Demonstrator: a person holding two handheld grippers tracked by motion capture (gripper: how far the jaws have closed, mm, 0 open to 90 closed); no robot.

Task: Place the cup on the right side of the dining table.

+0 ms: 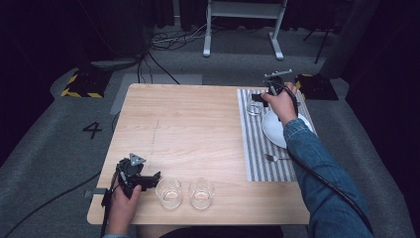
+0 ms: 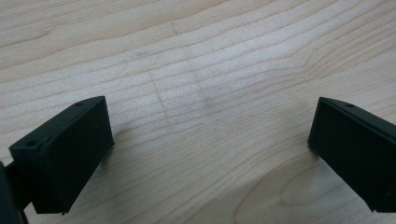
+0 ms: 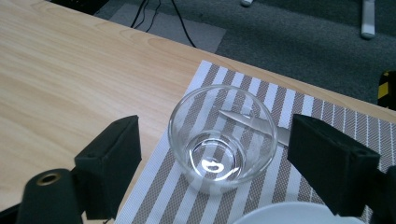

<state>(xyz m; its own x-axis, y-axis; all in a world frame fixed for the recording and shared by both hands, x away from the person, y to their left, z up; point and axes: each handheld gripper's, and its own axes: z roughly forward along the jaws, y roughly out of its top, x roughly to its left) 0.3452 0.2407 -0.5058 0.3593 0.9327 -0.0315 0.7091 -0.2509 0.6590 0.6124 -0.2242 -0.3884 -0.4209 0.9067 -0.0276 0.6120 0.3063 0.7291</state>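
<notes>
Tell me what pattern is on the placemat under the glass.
The placemat has grey-brown and white stripes, clearest in the right gripper view.

Light wood table (image 1: 198, 124), pale grain, standing on grey carpet floor (image 1: 44, 148). On its right side lies a grey/white striped placemat (image 1: 257, 144), running front to back along the right edge. On the mat: small clear glass (image 3: 222, 137) at far end, w/ a knife (image 3: 254, 122) just behind it; white plate (image 1: 275, 130) mid-mat; fork (image 1: 275, 158) near the front. Two more clear glasses (image 1: 169, 192) (image 1: 201, 192) stand side by side on bare wood at the front edge, left of mat.
</notes>
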